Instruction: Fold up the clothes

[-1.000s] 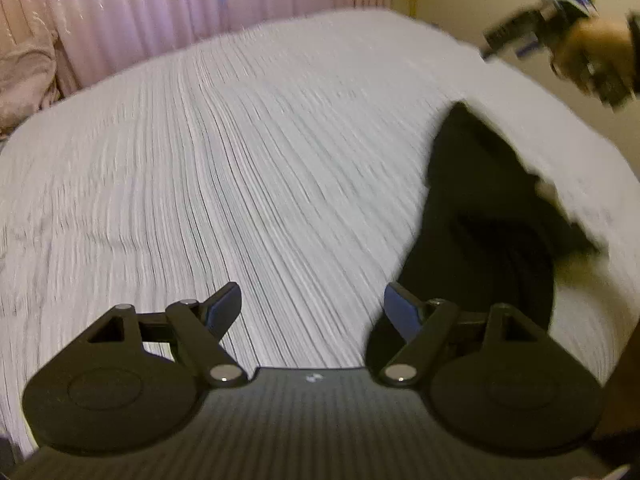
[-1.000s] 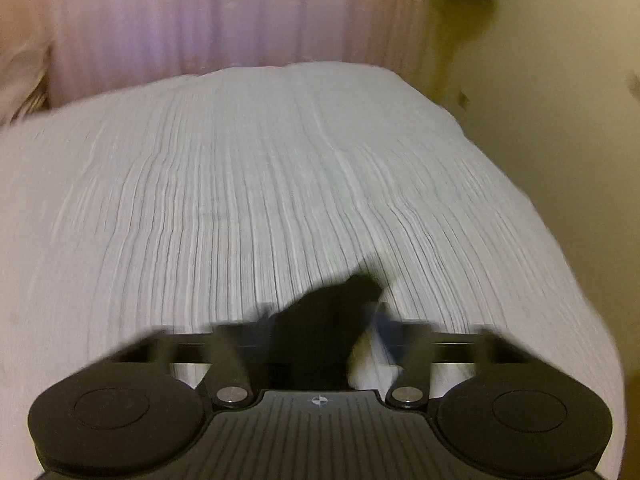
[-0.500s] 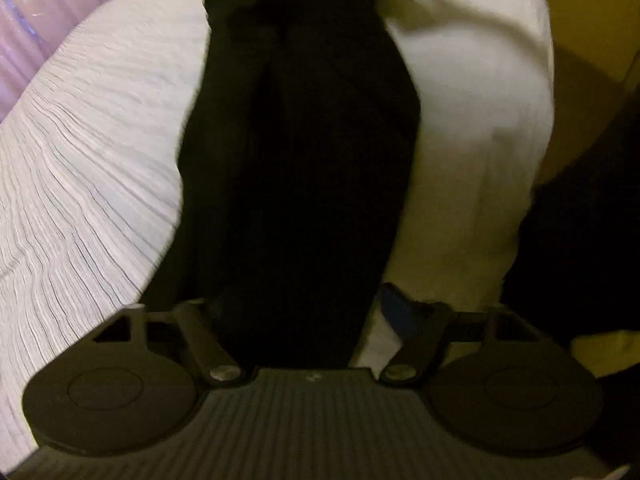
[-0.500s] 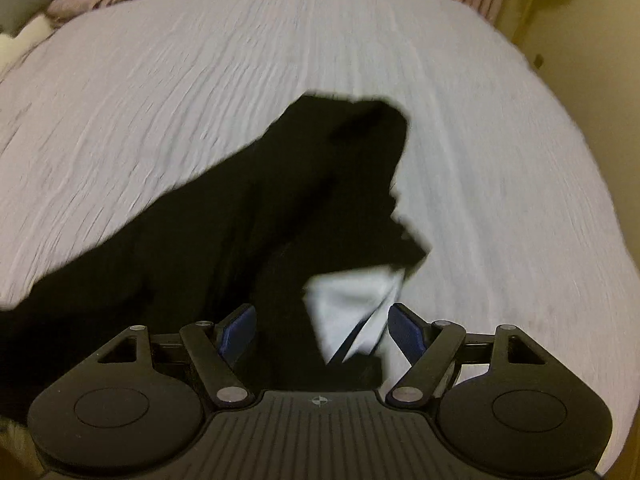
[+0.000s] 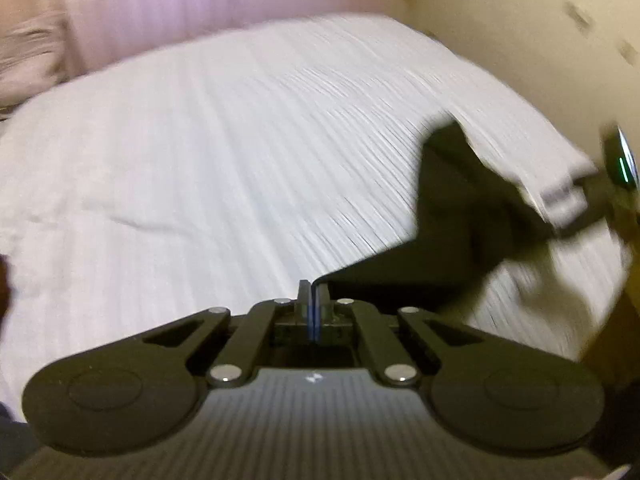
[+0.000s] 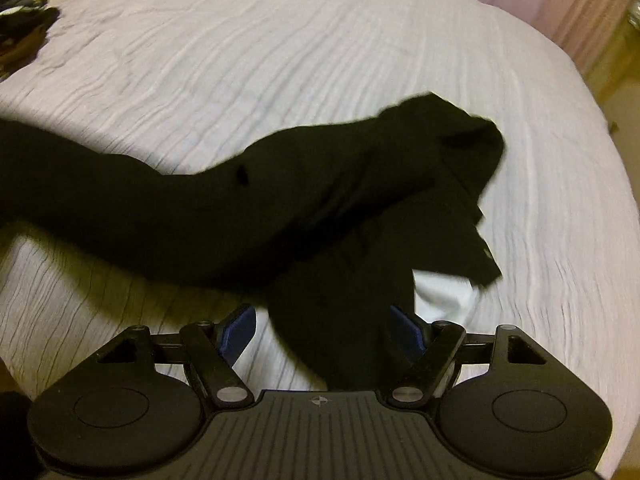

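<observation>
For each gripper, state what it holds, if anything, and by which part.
The left gripper is shut on an edge of the black garment. The right gripper is open, holding nothing, with the garment lying between its fingers.

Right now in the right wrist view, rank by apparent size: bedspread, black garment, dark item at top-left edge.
1. bedspread
2. black garment
3. dark item, far from the camera and cut by the frame, so true size unsure.

White ribbed bedspread [image 5: 224, 152] under dim warm light, pink curtains [image 5: 180, 12] behind, yellowish wall [image 5: 520, 20] alongside.
</observation>
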`<state>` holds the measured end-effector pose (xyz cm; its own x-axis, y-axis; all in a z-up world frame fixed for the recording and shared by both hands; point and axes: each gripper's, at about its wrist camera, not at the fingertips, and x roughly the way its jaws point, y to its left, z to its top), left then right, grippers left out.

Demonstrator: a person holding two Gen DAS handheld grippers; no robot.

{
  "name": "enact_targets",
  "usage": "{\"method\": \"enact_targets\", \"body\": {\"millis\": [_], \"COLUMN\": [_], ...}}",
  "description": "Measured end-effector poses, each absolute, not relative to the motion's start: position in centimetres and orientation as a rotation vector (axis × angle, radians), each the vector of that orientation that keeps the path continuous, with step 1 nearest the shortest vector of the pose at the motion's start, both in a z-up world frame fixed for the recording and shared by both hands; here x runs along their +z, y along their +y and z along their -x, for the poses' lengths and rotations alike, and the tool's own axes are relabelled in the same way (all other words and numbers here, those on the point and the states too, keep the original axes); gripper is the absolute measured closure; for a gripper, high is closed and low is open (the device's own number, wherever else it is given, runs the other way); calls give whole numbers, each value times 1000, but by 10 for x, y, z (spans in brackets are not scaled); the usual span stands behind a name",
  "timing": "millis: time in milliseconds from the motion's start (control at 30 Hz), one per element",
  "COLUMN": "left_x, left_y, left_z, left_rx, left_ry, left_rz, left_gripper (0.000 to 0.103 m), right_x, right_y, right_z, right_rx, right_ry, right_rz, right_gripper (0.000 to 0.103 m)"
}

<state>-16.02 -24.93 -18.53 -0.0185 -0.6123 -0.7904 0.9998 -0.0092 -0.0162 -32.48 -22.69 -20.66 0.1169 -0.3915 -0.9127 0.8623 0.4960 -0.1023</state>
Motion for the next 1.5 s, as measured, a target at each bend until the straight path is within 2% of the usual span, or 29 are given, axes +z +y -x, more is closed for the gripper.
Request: {"method": "enact_targets", "body": {"millis": [100,200,433,533,600,667,733,800,900,967,1000,1033,1067,1100,1233,1400,1500], "left_x": [-154,-157,-252,-274,-279,-291,-301,-309,-322,-335,-340,-345,-351,-356,-306,-229,-210], "left_y": [-271,-291,-339,-341,-336,-332,-326,-307,-273,-258,-253,-249,-244,-239,-225,-218,-225], "left_z": [121,83,-8,-9,11,33,52,70,87,91,91,91,91,90,46,-60,-123], "left_rx": [-1378,-1297,-1078,-1116,-1219,-1316,-1400,-1426,-1419,-1403,-1389,-1375,-1361,-1347,-1291,-1096,-966], "left_ry": [706,715,889,881,809,787,796,826,893,920,926,932,938,944,980,910,879], "left_rz": [-636,-631,-784,-862,-933,-985,-1022,-1034,-1069,-1104,-1120,-1136,-1151,-1167,-936,-706,-648], "left_gripper": [103,102,102,89,63,52,50,38,34,34,38,49,81,99,101,101,99], "right_x": [-202,-202,-220,-224,-224,-221,-218,-214,-215,-222,-225,-229,-233,-238,-248,-258,-262], "right_y": [-242,-251,-252,-244,-241,-245,-253,-261,-273,-285,-291,-298,-305,-311,-327,-343,-357], "right_z": [320,320,335,334,328,316,296,270,234,215,206,198,192,186,167,145,132], "right_rx": [-967,-972,-1109,-1168,-1207,-1233,-1226,-1178,-1075,-1023,-997,-977,-963,-947,-869,-759,-711], "right_ry": [1078,1087,1131,1137,1139,1115,1100,1097,1107,1120,1125,1132,1141,1152,1201,1256,1269], "right_rz": [-503,-488,-637,-705,-706,-696,-656,-584,-489,-452,-433,-418,-404,-387,-290,-154,-98], "right_gripper": [27,27,27,27,27,27,27,27,27,27,27,27,27,27,27,27,27]}}
